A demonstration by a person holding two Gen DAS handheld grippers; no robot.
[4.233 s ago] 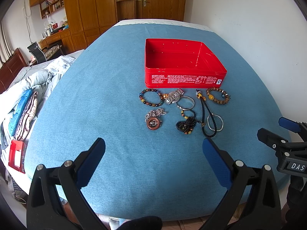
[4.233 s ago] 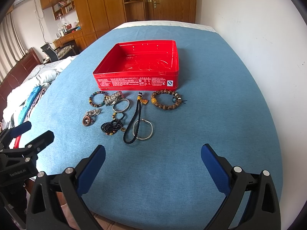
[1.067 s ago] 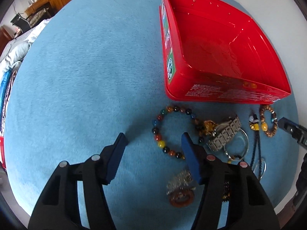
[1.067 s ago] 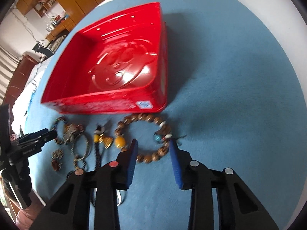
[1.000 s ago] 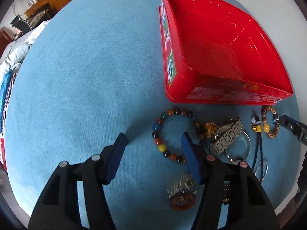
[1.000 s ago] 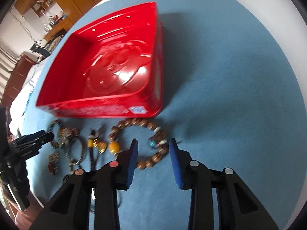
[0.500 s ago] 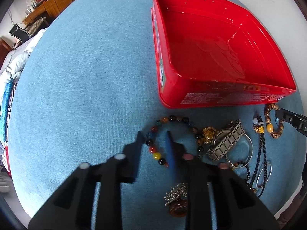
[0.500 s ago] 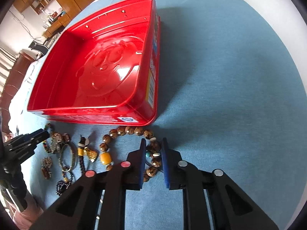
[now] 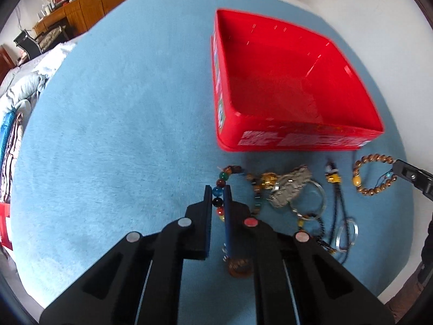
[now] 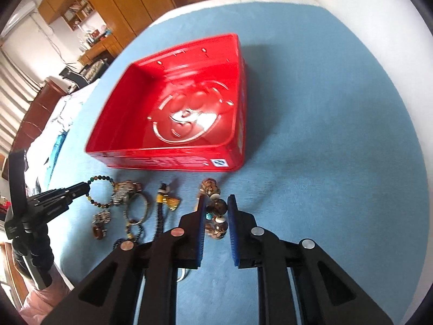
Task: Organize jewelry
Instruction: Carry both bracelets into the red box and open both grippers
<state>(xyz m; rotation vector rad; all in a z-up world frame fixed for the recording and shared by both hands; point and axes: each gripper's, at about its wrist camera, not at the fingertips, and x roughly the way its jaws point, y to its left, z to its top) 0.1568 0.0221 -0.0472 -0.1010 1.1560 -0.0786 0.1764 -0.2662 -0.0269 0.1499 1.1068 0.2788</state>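
Observation:
An empty red tin box (image 9: pixel 286 86) stands on the blue bedspread; it also shows in the right wrist view (image 10: pixel 184 113). Jewelry lies in a row in front of it. My left gripper (image 9: pixel 217 192) is shut on the multicoloured bead bracelet (image 9: pixel 220 182). My right gripper (image 10: pixel 215 200) is shut on the brown wooden bead bracelet (image 10: pixel 213 211), seen from the left wrist as a ring (image 9: pixel 374 173). Between them lie a metal watch (image 9: pixel 291 185), a silver bangle (image 9: pixel 316 197), a black cord necklace (image 9: pixel 338 203) and a round pendant (image 9: pixel 239 266).
The blue bedspread (image 9: pixel 121 135) stretches wide to the left and behind the box. A white wall (image 10: pixel 365 13) runs along the right. Piled bedding (image 9: pixel 16 103) lies off the left edge, with wooden cabinets (image 10: pixel 113 5) beyond.
Both grippers have closed: the left on the multicoloured bracelet, the right on the wooden bead bracelet. Both views have pulled back and up slightly from the box.

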